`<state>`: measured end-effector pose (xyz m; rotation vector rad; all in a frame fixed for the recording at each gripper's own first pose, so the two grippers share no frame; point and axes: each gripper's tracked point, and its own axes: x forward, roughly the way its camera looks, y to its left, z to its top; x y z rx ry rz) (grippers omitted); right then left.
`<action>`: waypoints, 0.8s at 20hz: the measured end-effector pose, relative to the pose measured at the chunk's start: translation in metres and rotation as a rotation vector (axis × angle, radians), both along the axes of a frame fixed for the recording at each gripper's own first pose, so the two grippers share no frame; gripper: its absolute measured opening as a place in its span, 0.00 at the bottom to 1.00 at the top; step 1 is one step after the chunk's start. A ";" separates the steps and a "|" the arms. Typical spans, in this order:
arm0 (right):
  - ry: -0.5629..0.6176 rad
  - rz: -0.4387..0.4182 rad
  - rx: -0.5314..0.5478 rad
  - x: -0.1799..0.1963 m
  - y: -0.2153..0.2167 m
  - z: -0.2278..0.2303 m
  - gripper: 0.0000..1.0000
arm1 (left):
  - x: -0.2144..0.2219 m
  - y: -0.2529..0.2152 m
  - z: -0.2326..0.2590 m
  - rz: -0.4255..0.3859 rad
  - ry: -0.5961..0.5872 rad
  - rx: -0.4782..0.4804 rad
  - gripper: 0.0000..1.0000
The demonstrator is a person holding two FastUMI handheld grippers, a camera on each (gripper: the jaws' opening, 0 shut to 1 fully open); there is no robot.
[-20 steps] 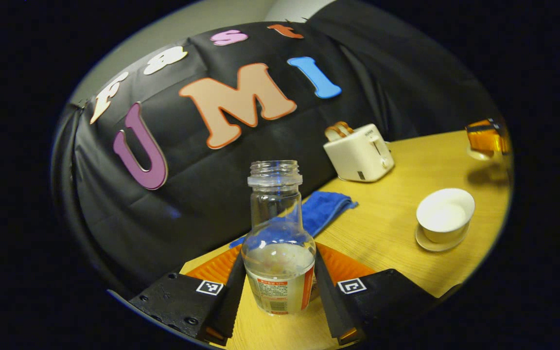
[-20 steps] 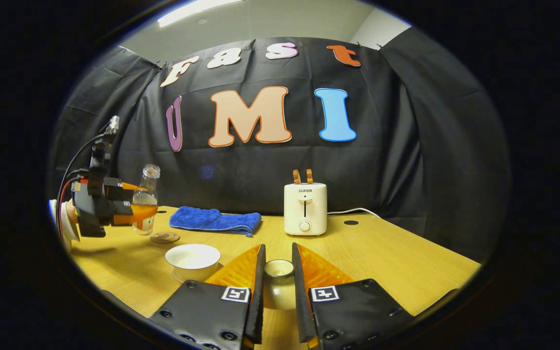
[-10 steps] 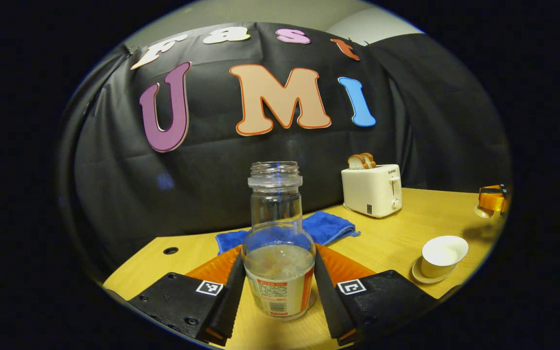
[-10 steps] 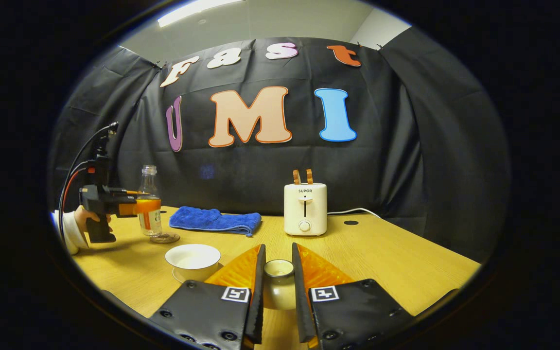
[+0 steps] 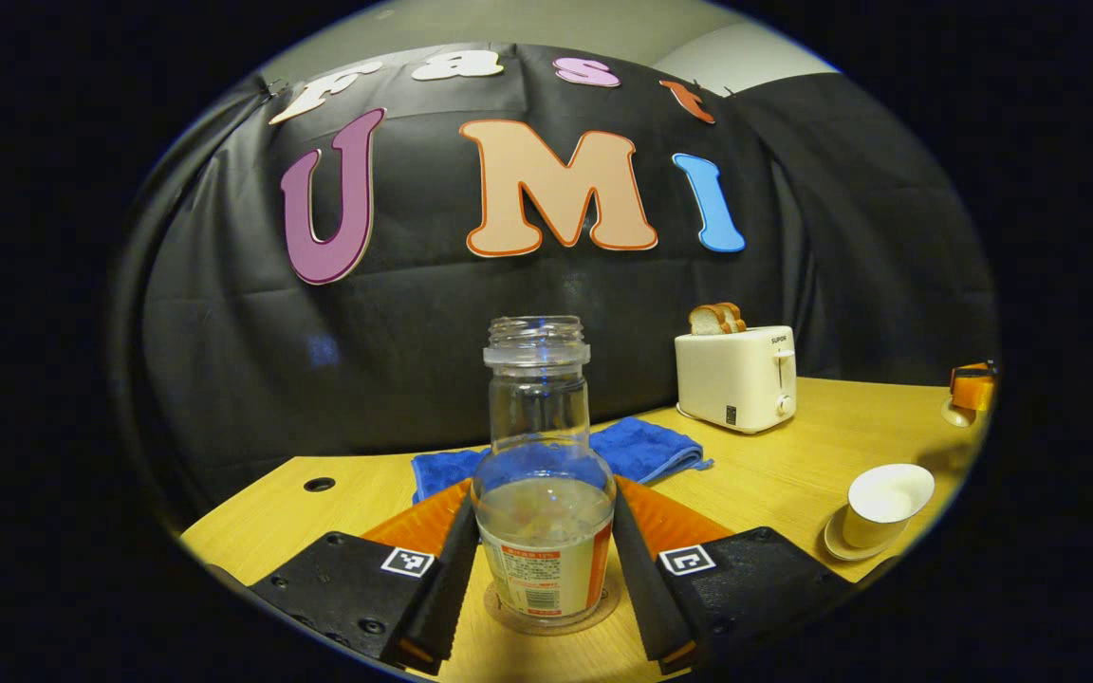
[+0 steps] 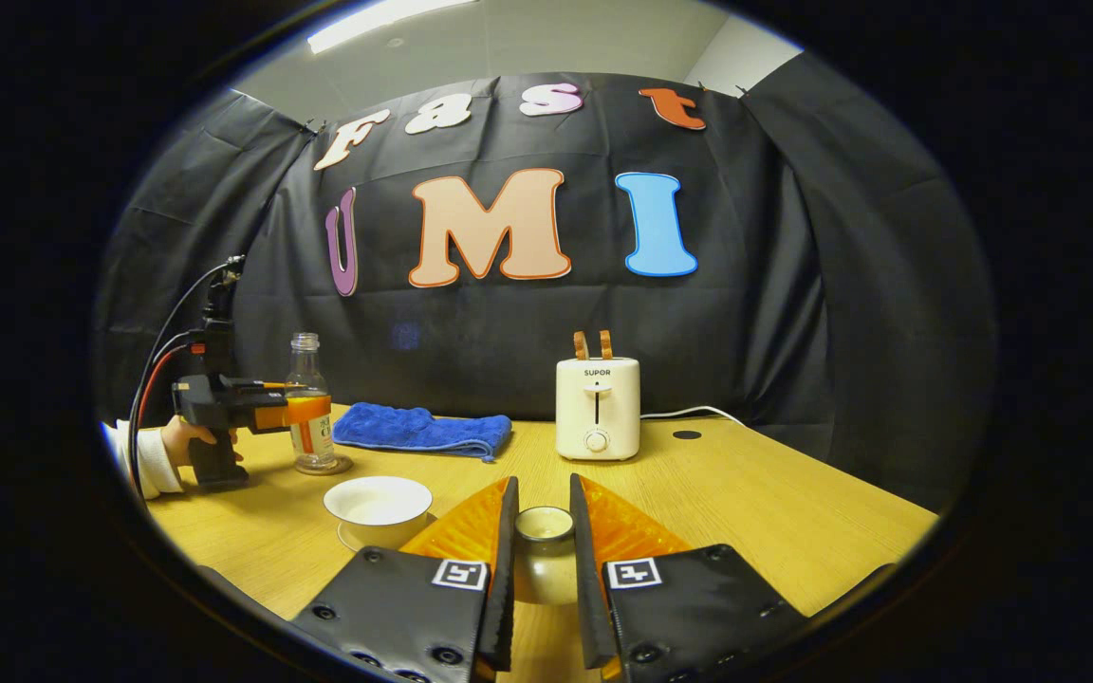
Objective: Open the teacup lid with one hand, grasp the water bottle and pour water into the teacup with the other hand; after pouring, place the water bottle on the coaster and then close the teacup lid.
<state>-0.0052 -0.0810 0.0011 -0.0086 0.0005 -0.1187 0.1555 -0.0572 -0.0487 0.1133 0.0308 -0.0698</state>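
Left gripper point(image 5: 539, 579): fingers closed against both sides of the clear glass water bottle with an orange-and-white label point(image 5: 543, 493); fingertips run out of view at the bottom
Water bottle: upright, uncapped, standing on the round brown coaster point(image 5: 594, 612), of which just a rim peeks out under its base; in the right gripper view the bottle point(image 6: 310, 403) sits at the far left of the pale wooden surface point(image 6: 746, 503), its label half hidden by the fingers around it
Hand point(image 6: 188, 438): grips the left gripper's handle, white sleeve cut off at the edge
Right gripper point(image 6: 543, 569): fingers clamped on the knob of the pale ceramic teacup lid point(image 6: 544, 555), held off the cup; the lid's lower part is hidden between the fingers
Teacup: white ceramic teacup point(image 6: 378, 503) on its saucer, uncovered, just left of the right gripper; whether it holds water is hard to tell
Behind: blue folded towel point(image 6: 421, 430); cream toaster point(image 6: 597, 408) with two slices of bread
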 end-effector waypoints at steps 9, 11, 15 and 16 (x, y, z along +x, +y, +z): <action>-0.004 0.036 0.000 0.006 0.009 0.002 0.31 | -0.003 0.005 0.008 0.012 -0.025 -0.002 0.88; 0.003 0.061 -0.004 0.013 0.018 -0.001 0.31 | -0.011 0.007 0.011 0.019 -0.030 -0.005 1.00; 0.001 0.144 0.000 0.030 0.052 0.010 0.31 | -0.029 0.014 0.018 0.041 -0.037 -0.007 0.96; -0.005 0.171 0.006 0.033 0.061 0.016 0.31 | -0.037 0.012 0.018 0.033 -0.039 -0.010 0.96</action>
